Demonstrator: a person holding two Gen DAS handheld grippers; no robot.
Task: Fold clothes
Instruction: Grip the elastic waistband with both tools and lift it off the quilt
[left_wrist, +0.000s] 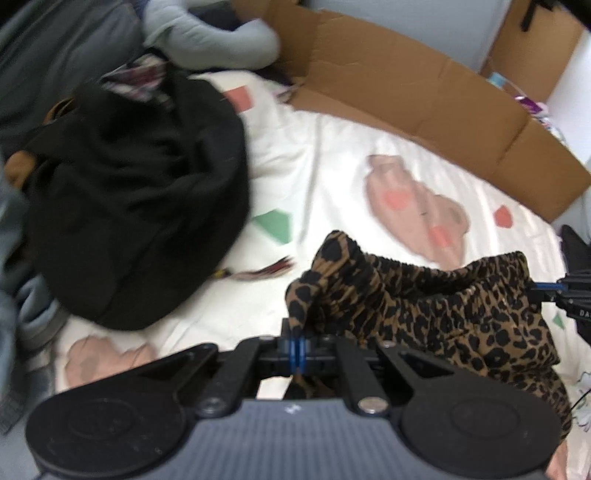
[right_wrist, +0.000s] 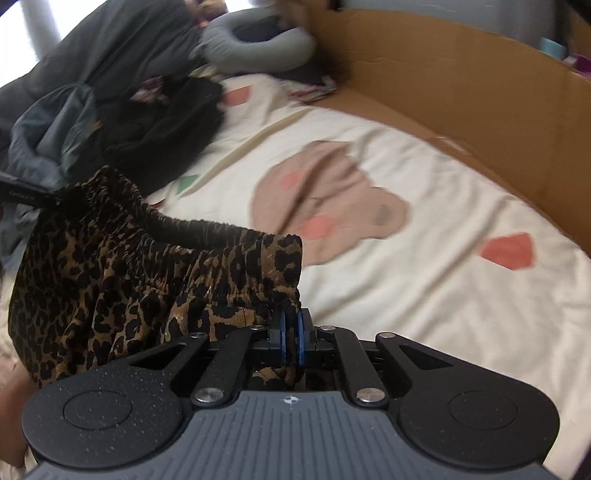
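The left wrist view shows the whole black garment (left_wrist: 136, 206) heaped on the bed, a fringed tassel (left_wrist: 258, 273) beside it and a cardboard box (left_wrist: 532, 48) at the far wall; the right wrist view shows only the edge of that black heap (right_wrist: 166, 125), but more of the grey jacket (right_wrist: 62, 125) behind it. There is one leopard-print garment (left_wrist: 443, 314), and it hangs in the air over the white bed sheet (right_wrist: 424, 295), stretched between two grippers. The left gripper (left_wrist: 297, 349) has its jaws clenched on one corner of the elastic waistband, and the right gripper (right_wrist: 291, 341) has its jaws clenched on the other corner. The waistband (right_wrist: 207, 229) is the long axis; it runs from side to side between both grippers, sagging in the middle, and the cloth falls downward from it. One flattened cardboard sheet (left_wrist: 424, 99) borders the bed. In the right wrist view, one bear face and two red shapes are printed on the sheet.
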